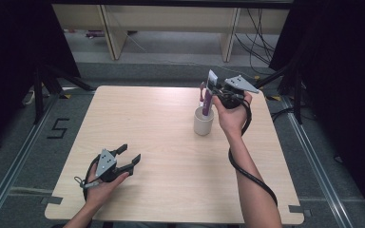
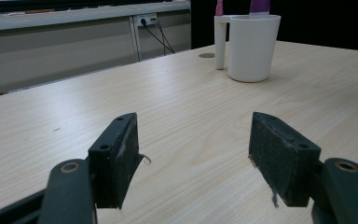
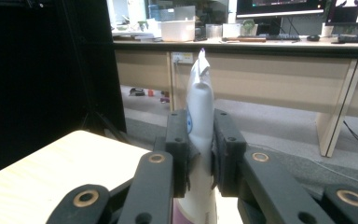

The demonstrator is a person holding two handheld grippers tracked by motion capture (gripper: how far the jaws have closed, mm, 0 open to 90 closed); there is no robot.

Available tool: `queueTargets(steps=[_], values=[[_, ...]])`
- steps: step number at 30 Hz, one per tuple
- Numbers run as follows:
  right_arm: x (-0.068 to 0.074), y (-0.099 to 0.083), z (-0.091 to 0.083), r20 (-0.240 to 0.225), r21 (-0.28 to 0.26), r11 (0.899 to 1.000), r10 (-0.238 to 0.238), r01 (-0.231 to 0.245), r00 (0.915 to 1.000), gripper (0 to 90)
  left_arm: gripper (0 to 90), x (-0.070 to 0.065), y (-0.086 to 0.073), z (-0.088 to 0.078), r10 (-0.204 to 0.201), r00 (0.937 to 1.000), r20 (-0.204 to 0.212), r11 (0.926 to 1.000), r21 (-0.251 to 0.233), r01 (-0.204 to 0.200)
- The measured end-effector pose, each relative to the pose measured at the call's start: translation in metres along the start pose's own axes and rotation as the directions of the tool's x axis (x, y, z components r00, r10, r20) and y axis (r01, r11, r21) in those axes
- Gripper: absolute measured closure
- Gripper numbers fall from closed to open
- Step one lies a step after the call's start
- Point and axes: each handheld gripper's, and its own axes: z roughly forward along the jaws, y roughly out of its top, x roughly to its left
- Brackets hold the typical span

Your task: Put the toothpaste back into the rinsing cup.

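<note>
The premises were an office or laboratory workroom fitted out for recording. A light wooden table [image 1: 171, 156] stood on grey carpeted floor [image 1: 24, 156], inside a frame of metal floor rails [image 1: 313, 156] and black curtains [image 1: 4, 71]. A numeral "5" [image 1: 58, 128] was taped to the floor beside the table, with black-and-yellow tape at the table's corners. Loose cables [image 1: 259, 38] ran along the floor behind. Beyond the rig, long beige desks [image 3: 279, 70] carried computer monitors [image 3: 279, 7], a keyboard [image 3: 284, 36] and a white storage box [image 3: 177, 30]. Wall power sockets [image 3: 182, 57] sat under the desk edge.
</note>
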Motion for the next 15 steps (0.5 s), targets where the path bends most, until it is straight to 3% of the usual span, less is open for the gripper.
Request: queueTargets(steps=[15], values=[[0.0,-0.017,0.013,0.018,0.039,0.999,0.017,-0.017,0.9997,79.3,33.1,0.0,0.0,0.0,0.001,1.0,0.001,1.0,0.004,-0.001]])
